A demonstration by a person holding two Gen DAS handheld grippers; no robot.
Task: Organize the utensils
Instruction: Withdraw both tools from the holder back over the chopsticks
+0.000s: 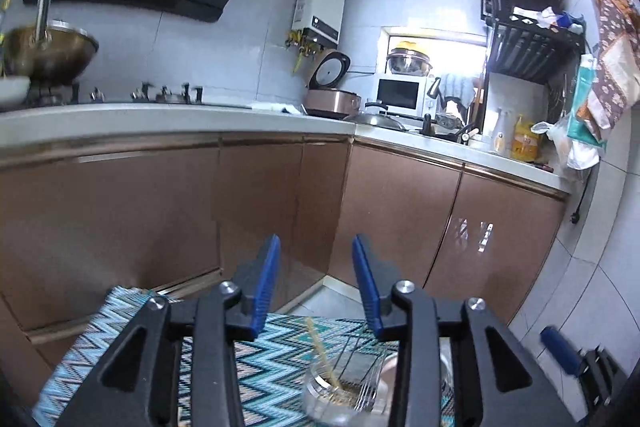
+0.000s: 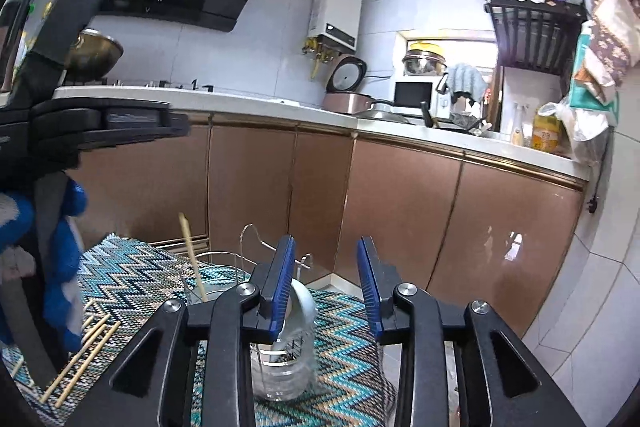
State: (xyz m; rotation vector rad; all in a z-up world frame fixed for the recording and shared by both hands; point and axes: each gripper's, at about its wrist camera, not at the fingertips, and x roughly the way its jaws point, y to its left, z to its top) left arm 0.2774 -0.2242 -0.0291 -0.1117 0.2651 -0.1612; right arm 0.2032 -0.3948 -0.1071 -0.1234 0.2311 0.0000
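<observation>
Now, going left to right: loose chopsticks (image 2: 86, 355) lie on the zigzag cloth (image 2: 132, 271). Next, one chopstick (image 2: 192, 255) stands in a wire rack (image 2: 248, 239). The left claw (image 1: 316, 287) is partly open, holding nothing, above a clear cup (image 1: 340, 391). The right claw (image 2: 326, 287) is partly open too, with a spoon (image 2: 298, 307) standing in a cup below.

Bright, cool daylight from a blown-out window (image 1: 436, 51) at the back; glare on glossy cabinet doors (image 1: 472, 231); heavy fisheye bending, dark vignetted corners, slight motion blur.
</observation>
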